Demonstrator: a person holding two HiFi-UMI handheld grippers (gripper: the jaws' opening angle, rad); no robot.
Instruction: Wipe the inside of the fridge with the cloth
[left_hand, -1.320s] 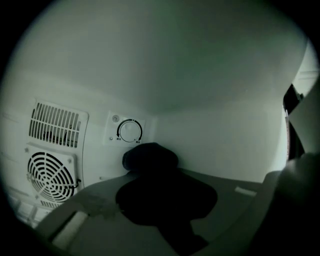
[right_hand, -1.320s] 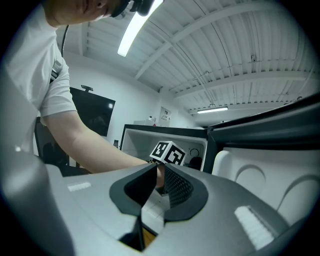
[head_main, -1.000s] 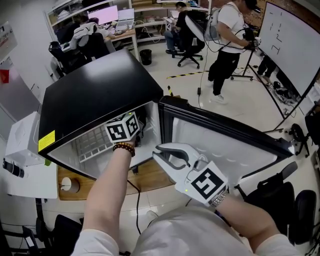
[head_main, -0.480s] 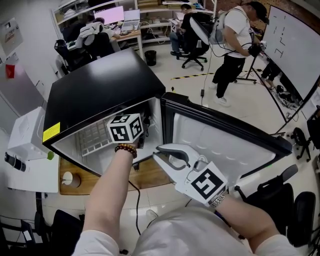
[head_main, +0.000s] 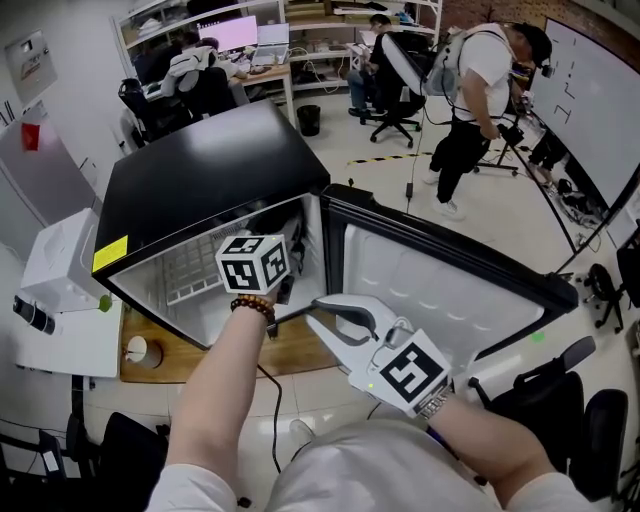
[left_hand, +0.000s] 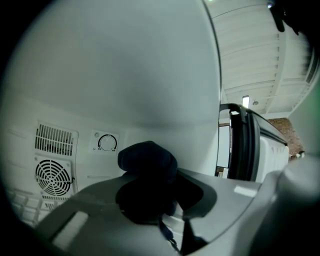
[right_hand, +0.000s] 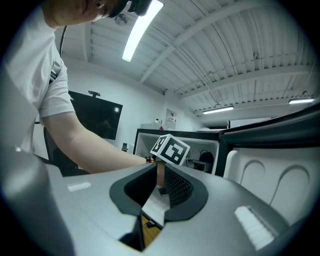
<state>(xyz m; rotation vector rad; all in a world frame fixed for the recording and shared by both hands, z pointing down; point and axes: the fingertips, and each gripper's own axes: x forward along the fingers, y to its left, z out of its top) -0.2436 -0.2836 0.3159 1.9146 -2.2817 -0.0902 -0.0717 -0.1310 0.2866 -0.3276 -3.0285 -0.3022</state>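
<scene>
Inside the open black fridge (head_main: 200, 180), the left gripper (left_hand: 150, 192) has its fingers clamped on a dark cloth (left_hand: 147, 157) beside the thermostat dial (left_hand: 106, 142). The right gripper (head_main: 322, 308), fingers together and empty, hovers by the door (head_main: 440, 285). The print on the fridge's yellow label (head_main: 110, 254) is too small to read.

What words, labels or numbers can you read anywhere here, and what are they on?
Nothing here is legible.
Yellow sticker on the fridge top's edge: print too small.
Dial label inside the fridge: blurred.
Wall notice, far left: too small.
Marker cubes: square patterns, no letters.
</scene>
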